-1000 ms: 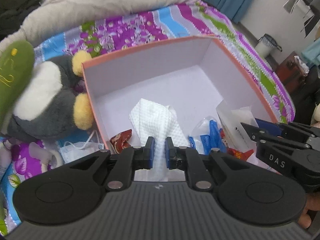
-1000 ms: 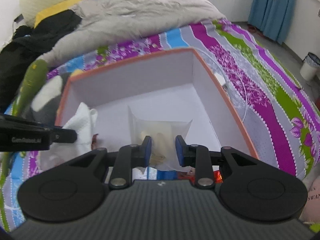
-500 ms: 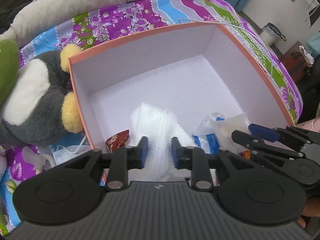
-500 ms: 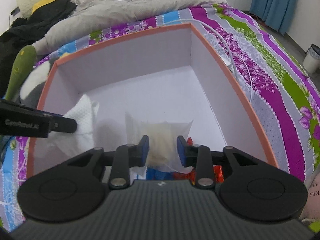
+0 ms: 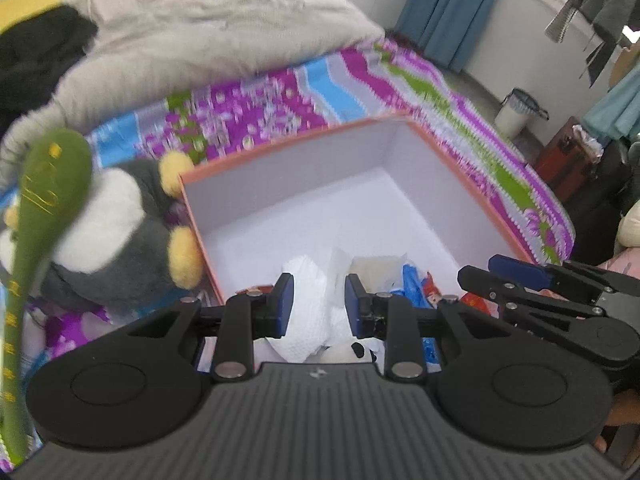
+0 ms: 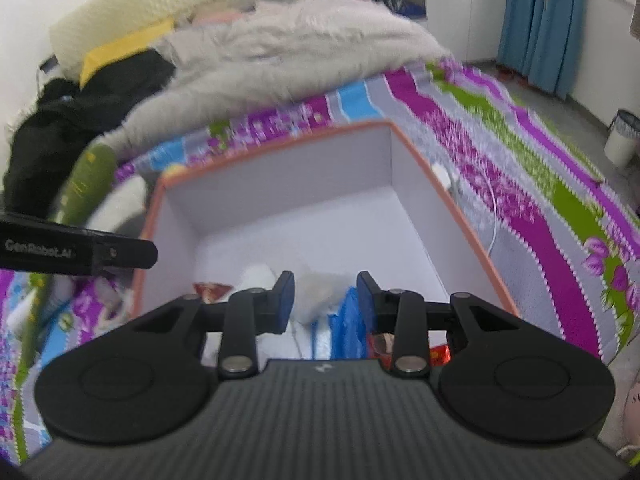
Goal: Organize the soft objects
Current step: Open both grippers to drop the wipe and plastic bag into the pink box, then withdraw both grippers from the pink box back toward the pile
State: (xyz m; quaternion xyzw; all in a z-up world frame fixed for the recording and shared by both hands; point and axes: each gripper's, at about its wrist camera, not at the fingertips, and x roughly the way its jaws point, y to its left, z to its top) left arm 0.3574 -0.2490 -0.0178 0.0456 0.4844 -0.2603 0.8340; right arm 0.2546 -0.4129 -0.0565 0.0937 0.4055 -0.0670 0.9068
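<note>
An orange-rimmed box [image 5: 472,184] with a white inside sits on the bed; it also shows in the right wrist view [image 6: 460,220]. At its near end lie a white cloth [image 5: 308,320], a clear bag [image 6: 320,292] and blue packets [image 5: 412,288]. My left gripper [image 5: 318,302] is open and empty above the cloth. My right gripper [image 6: 324,298] is open and empty above the clear bag. A grey and white plush toy [image 5: 116,232] with yellow feet lies left of the box.
A green plush [image 5: 44,208] lies over the grey toy. A grey duvet [image 6: 288,64] and black clothes [image 6: 72,120] cover the far bed. A white cable [image 6: 492,216] lies right of the box. A bin [image 6: 622,136] stands on the floor.
Both grippers opened: the left let go of the white cloth and the right let go of the clear bag, which now lie in the box. Both grippers drew back and up.
</note>
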